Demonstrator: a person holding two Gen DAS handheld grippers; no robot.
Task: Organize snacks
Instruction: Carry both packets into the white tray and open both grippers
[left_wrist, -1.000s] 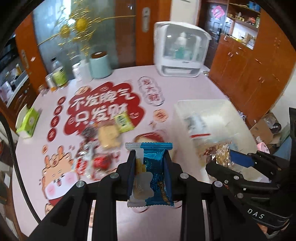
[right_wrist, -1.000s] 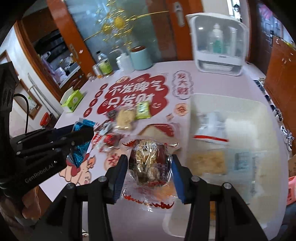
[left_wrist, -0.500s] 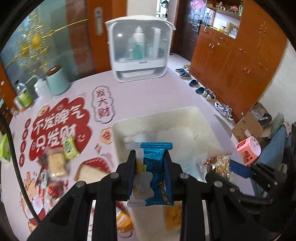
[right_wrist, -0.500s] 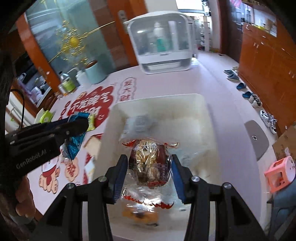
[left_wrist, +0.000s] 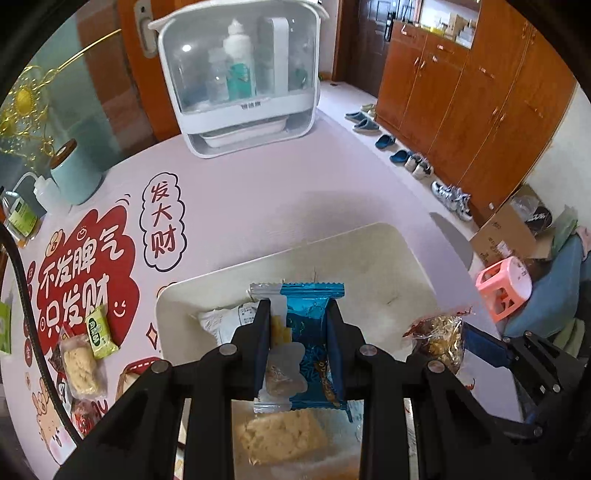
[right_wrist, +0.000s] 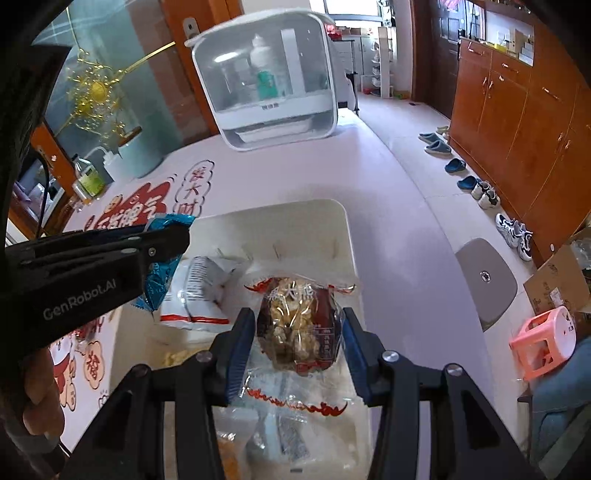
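Note:
My left gripper (left_wrist: 299, 314) is shut on a blue snack packet (left_wrist: 306, 339) and holds it above the white bin (left_wrist: 373, 236). The right gripper (right_wrist: 297, 332) is shut on a clear packet of brown nut snack (right_wrist: 297, 328), also over the white bin (right_wrist: 295, 210). In the right wrist view the left gripper (right_wrist: 177, 236) comes in from the left with the blue packet (right_wrist: 159, 280). In the left wrist view the nut packet (left_wrist: 439, 339) hangs at the right. A white packet (right_wrist: 199, 291) and a yellow cake (left_wrist: 280, 435) lie in the bin.
Several loose snacks (left_wrist: 85, 354) lie on the pink table mat (left_wrist: 258, 195) left of the bin. A white cabinet with bottles (left_wrist: 240, 81) stands at the table's far side, a teal canister (left_wrist: 74, 173) to its left. A pink stool (left_wrist: 506, 284) and a cardboard box (left_wrist: 513, 229) stand on the floor.
Both grippers have swung right from the snack pile to above the white bin and sunk a little, each keeping its packet.

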